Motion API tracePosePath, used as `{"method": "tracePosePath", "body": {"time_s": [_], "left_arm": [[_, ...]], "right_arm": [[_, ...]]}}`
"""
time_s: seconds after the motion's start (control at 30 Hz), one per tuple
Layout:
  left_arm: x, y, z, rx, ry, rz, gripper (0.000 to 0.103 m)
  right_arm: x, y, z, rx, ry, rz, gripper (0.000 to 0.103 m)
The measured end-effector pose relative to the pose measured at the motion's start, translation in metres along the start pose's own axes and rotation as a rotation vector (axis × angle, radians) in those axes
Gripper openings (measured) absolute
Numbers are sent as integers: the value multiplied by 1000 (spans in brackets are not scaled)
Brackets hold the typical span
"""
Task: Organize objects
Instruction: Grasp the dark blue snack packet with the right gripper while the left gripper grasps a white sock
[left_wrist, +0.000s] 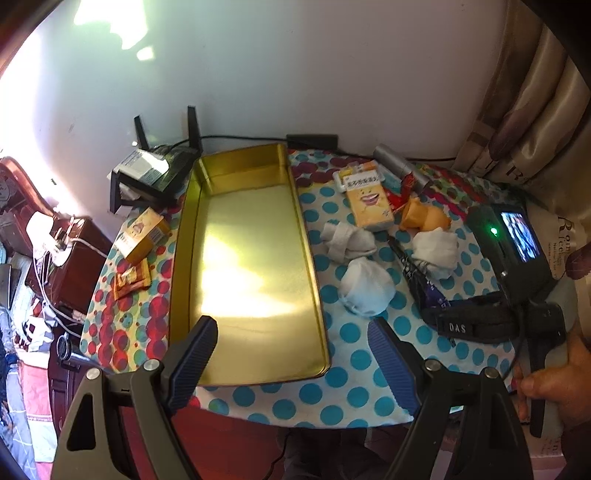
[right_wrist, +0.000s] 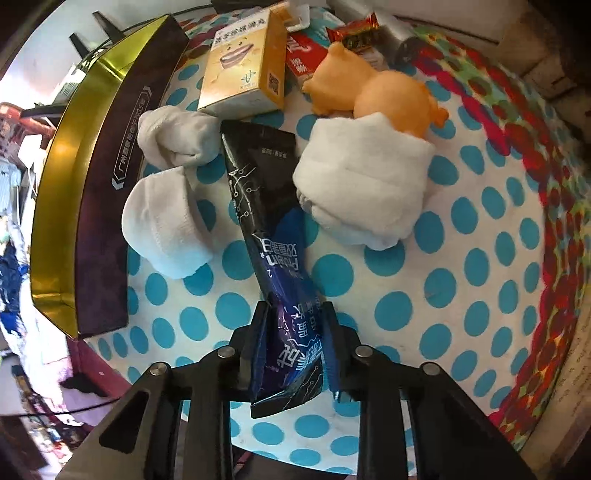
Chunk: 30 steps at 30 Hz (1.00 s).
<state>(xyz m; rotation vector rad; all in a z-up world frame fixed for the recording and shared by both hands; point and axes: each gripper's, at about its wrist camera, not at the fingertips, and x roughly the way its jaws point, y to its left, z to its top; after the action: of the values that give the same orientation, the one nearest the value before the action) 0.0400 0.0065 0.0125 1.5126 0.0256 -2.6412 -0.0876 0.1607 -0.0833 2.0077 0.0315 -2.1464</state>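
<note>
Toothpaste tube (right_wrist: 269, 236) lies on the dotted bench (right_wrist: 480, 258) between rolled socks (right_wrist: 166, 221), its near end pinched between the fingers of the right gripper (right_wrist: 293, 343), which look closed on it. The step in hand seems to be picking it up for the empty gold tin (left_wrist: 251, 258) just left of the clutter. Next it likely needs a clean lift clear of the socks, then a carry over the tin's wall. The left gripper (left_wrist: 291, 354) hovers open at the tin's near end, holding nothing.
</note>
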Motion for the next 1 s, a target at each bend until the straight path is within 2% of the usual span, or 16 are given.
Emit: {"method": "tracePosePath", "body": {"time_s": [0.13, 0.33, 0.43, 0.5, 0.63, 0.7, 0.9, 1.0], "left_arm": [[6, -19, 11, 39, 5, -65, 86], [40, -53, 26, 142, 51, -27, 86], [50, -69, 28, 206, 40, -27, 86], [60, -77, 30, 232, 61, -27, 86], [81, -85, 34, 228, 111, -53, 86], [88, -89, 35, 228, 120, -58, 86], [110, -103, 32, 287, 172, -35, 86], [120, -98, 29, 269, 207, -53, 86]], "right_arm": [[-11, -14, -15, 20, -42, 39, 21], [-26, -51, -42, 91, -86, 110, 21], [-34, -65, -51, 129, -110, 140, 20], [-43, -68, -56, 141, -129, 147, 20], [-55, -75, -60, 161, -144, 168, 20], [-67, -94, -63, 172, -145, 184, 20], [-68, -112, -74, 212, -150, 221, 20], [-69, -118, -75, 222, -155, 227, 20]]}}
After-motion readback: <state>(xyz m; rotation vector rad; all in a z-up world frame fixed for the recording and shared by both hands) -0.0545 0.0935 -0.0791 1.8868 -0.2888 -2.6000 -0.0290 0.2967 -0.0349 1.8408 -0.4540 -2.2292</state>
